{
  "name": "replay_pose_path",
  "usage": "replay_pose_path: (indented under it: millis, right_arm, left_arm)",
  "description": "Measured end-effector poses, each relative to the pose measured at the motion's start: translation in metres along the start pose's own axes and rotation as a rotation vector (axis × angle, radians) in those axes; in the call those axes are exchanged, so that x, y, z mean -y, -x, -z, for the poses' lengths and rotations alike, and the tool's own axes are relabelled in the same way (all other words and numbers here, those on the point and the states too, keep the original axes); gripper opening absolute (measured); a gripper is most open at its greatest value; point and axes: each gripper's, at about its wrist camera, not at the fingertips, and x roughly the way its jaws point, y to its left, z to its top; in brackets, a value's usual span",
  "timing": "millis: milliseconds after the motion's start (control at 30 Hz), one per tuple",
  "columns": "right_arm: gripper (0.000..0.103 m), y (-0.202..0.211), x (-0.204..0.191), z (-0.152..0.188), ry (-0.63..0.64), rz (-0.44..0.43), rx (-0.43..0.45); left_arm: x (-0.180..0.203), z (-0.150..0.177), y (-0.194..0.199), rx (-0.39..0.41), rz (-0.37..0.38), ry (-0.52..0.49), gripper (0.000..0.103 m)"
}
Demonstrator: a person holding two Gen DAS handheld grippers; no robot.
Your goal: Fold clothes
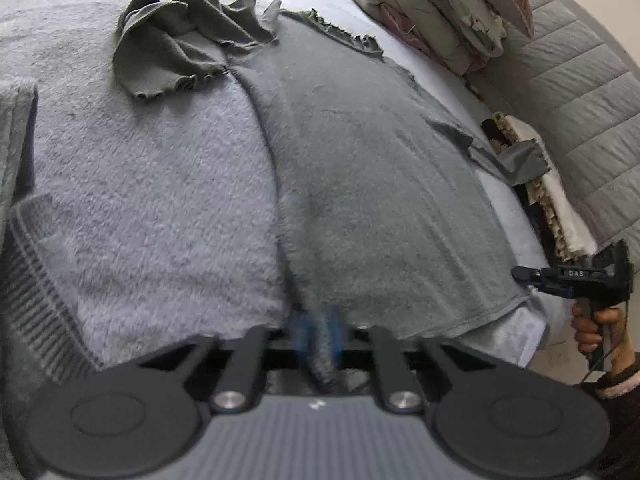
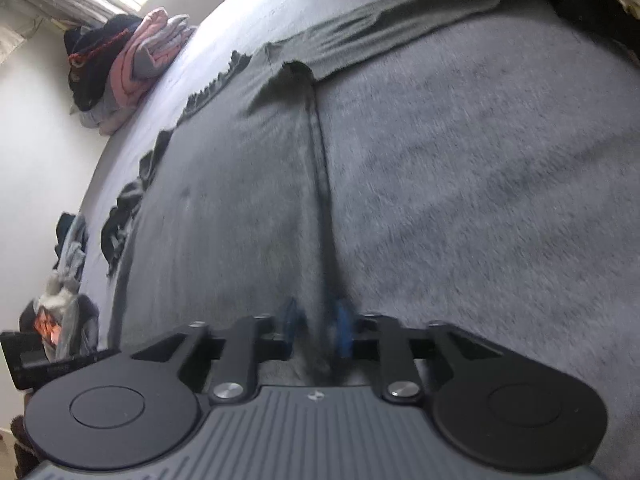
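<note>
A grey-green top with ruffled edges lies spread flat on a fuzzy grey blanket. Its bunched ruffled sleeve rests at the far end. My left gripper is at the near hem, its blue fingertips shut on a pinch of the cloth. In the right wrist view the same top fills the left half. My right gripper is shut on a raised fold of its edge. The left wrist view also shows the right gripper beside the hem's right corner, held by a hand.
Folded quilts are stacked at the bed's far end against a padded grey headboard. A ribbed grey garment lies at the left. A pile of pink and dark clothes sits on the bed's far edge. More clothes lie low beside it.
</note>
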Motion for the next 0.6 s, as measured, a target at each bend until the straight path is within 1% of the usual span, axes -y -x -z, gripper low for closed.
replay_pose_path:
  millis: [67,133,200,233,333,400,467,500,533,600]
  right_arm:
    - [0.007,0.007,0.0,0.001,0.007,-0.005,0.02]
    - [0.006,0.02,-0.002,0.002,0.019,-0.014,0.057]
    - [0.006,0.033,-0.006,0.002,0.034,-0.03,0.073]
    - [0.006,0.036,-0.008,0.002,0.043,-0.03,0.072]
    - [0.006,0.03,-0.015,0.004,0.089,0.014,0.024]
    - [0.006,0.016,-0.021,0.009,0.144,0.085,-0.027]
    - [0.006,0.005,-0.027,0.012,0.208,0.152,-0.053]
    - [0.006,0.003,-0.03,0.012,0.223,0.162,-0.058]
    - [0.007,0.002,-0.031,0.01,0.23,0.161,-0.062]
    - [0.009,0.003,-0.031,0.006,0.235,0.156,-0.064]
  left_arm:
    - [0.003,0.0,0.004,0.004,-0.002,-0.014,0.002]
    - [0.005,-0.001,0.015,0.02,0.022,-0.027,0.002]
    - [0.002,0.0,0.023,0.034,0.051,-0.015,0.002]
    - [0.0,0.001,0.024,0.029,0.047,-0.011,0.002]
    - [-0.003,0.007,0.017,-0.016,0.008,-0.013,0.002]
    - [-0.003,0.01,0.011,-0.031,-0.006,-0.02,0.002]
    - [-0.003,0.011,0.011,-0.03,-0.007,-0.025,0.002]
    - [-0.003,0.01,0.011,-0.032,-0.003,-0.027,0.003]
    - [-0.005,0.009,0.011,-0.038,0.005,-0.028,0.005]
    - [-0.009,0.005,0.011,-0.057,0.028,-0.017,0.006]
